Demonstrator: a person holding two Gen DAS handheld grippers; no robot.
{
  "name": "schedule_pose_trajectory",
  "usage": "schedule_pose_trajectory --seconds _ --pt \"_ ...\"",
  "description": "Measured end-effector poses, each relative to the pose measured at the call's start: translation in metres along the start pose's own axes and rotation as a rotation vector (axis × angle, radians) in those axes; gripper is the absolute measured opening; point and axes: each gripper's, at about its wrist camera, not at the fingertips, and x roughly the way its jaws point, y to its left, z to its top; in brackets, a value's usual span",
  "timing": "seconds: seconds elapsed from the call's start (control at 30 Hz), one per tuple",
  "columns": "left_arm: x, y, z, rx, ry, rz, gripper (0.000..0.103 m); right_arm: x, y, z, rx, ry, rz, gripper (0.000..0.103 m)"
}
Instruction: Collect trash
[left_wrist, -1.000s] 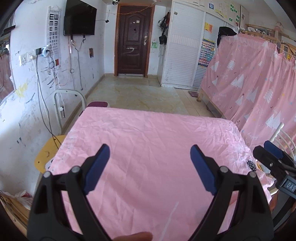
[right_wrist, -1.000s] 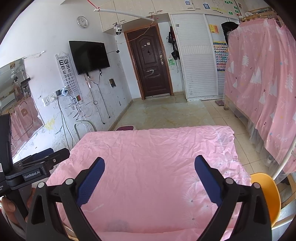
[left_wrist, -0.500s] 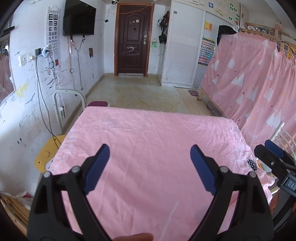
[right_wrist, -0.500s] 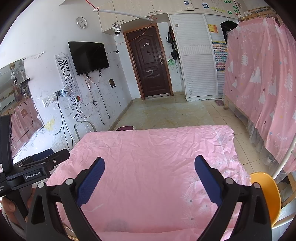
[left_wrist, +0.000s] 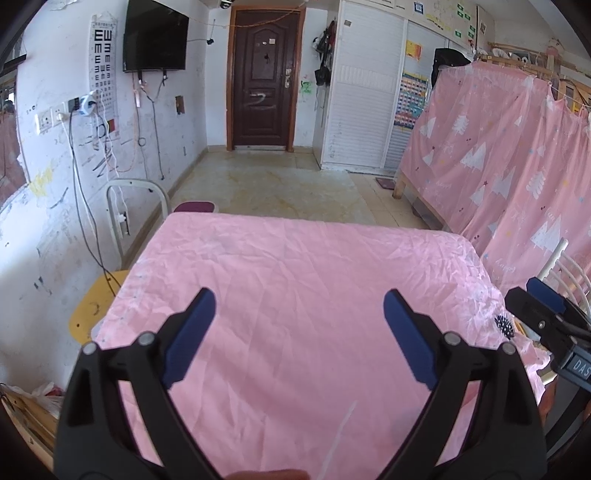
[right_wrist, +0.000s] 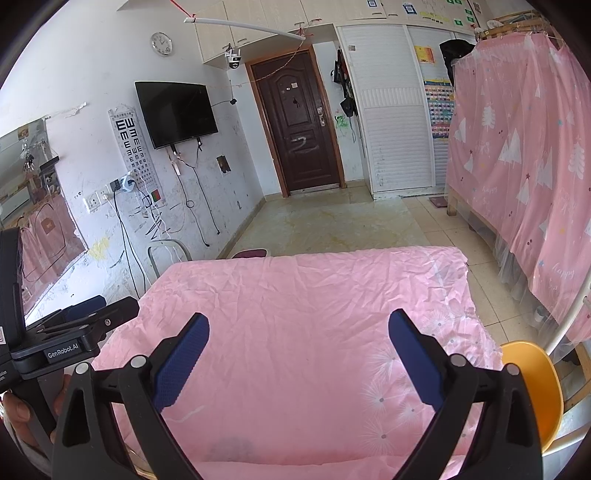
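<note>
Room: bare pink cloth (left_wrist: 295, 295) covers the desk, tiled floor and a dark door (left_wrist: 264, 77) beyond.
Left claw (left_wrist: 299, 317): jaws wide and opening a little more, nothing between them; it hangs over the near middle of the cloth, angled down, likely poised before a first pick.
Right claw (right_wrist: 299, 339): jaws wide apart, empty, hovering over the cloth beside the left one, probably held ready in the same way.
Hand (right_wrist: 14, 417): grips the left claw's handle at the frame's lower left, mostly cut off.
Trash: none can be made out on the cloth. A thin pale streak (left_wrist: 340, 439) near the desk's close edge could be a scrap, a thread or a crease; too faint to tell.
Bag (left_wrist: 44, 395): a crumpled plastic bag sits low at the left of the desk, partly cut off; whether it holds trash is unclear.
Chairs: a yellow seat (right_wrist: 535, 384) lies at the right, another (left_wrist: 92, 306) at the left, both half hidden by the cloth.
Hidden: the desk's near edge and whatever lies under it.
</note>
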Motion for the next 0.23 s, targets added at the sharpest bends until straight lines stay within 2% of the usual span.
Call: schedule_pose_trajectory --seconds 0.23 --pt "0.0017 -0.0021 -0.0002 0.004 0.003 -0.002 0.089 0.0027 -0.0005 -0.0004 0.003 0.006 0.001 0.088"
